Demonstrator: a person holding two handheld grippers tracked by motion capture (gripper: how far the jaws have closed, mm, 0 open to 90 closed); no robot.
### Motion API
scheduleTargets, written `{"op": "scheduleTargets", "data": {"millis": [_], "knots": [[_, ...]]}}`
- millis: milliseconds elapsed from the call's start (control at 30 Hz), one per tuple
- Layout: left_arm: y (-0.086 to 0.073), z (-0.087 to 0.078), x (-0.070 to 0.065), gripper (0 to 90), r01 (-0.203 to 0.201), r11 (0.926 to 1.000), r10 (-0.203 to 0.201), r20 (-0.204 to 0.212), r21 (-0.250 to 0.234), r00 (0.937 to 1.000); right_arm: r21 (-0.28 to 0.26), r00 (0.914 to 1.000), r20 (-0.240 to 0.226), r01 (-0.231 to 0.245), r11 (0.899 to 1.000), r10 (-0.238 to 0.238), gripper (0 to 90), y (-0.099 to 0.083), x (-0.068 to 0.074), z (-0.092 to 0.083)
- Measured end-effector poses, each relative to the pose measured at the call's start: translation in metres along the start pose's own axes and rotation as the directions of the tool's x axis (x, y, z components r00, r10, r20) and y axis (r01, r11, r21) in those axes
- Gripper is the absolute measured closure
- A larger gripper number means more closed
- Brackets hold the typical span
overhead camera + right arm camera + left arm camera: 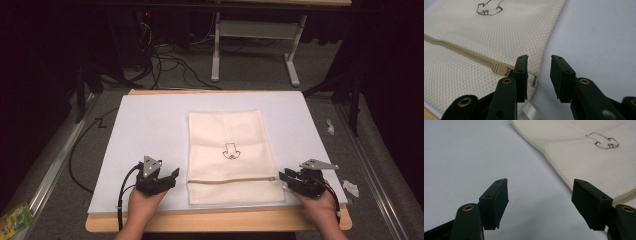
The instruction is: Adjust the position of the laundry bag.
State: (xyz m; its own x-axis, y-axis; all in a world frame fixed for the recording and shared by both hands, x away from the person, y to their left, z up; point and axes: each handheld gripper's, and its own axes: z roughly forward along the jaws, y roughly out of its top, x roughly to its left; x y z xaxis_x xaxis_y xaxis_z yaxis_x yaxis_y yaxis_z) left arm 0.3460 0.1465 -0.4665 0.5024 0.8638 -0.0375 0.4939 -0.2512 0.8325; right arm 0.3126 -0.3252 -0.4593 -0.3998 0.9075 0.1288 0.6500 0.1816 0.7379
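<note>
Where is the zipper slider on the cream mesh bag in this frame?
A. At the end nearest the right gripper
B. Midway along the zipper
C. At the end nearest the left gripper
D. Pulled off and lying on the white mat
A: in the right gripper view the tan zipper slider sits at the mesh bag's edge, just beside the right gripper, whose jaws stand open around nothing.

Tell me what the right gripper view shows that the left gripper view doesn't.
Right gripper view alone: the tan zipper across the mesh bag, its slider beside the open right hand-held gripper. Left gripper view alone: the open left hand-held gripper over bare white table cover. Shared: the cream bag with its small black drawing.
</note>
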Motion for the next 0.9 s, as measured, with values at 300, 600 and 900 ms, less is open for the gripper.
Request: {"op": "scheduleTargets", "data": {"millis": [300,600,900], "knots": [[0.0,-0.002,0.001,27.1,0.003,1.0,-0.003,0.001,0.008,1.0,0.036,1.0,0.0,0.002,0.999,-0.002,66.9,0.0,0.001,0.008],[0.001,0.001,-0.005,24.6,-0.018,0.9997,0.017,0.026,0.014,0.9995,0.097,0.9994,-0.02,0.029,0.995,-0.027,71.7,-0.001,0.008,0.017],[-0.001,-0.006,-0.007,24.1,-0.01,0.9999,0.01,0.057,-0.004,0.9983,0.092,0.9976,-0.031,0.064,0.994,-0.062,83.4,0.002,0.011,0.015]]}}
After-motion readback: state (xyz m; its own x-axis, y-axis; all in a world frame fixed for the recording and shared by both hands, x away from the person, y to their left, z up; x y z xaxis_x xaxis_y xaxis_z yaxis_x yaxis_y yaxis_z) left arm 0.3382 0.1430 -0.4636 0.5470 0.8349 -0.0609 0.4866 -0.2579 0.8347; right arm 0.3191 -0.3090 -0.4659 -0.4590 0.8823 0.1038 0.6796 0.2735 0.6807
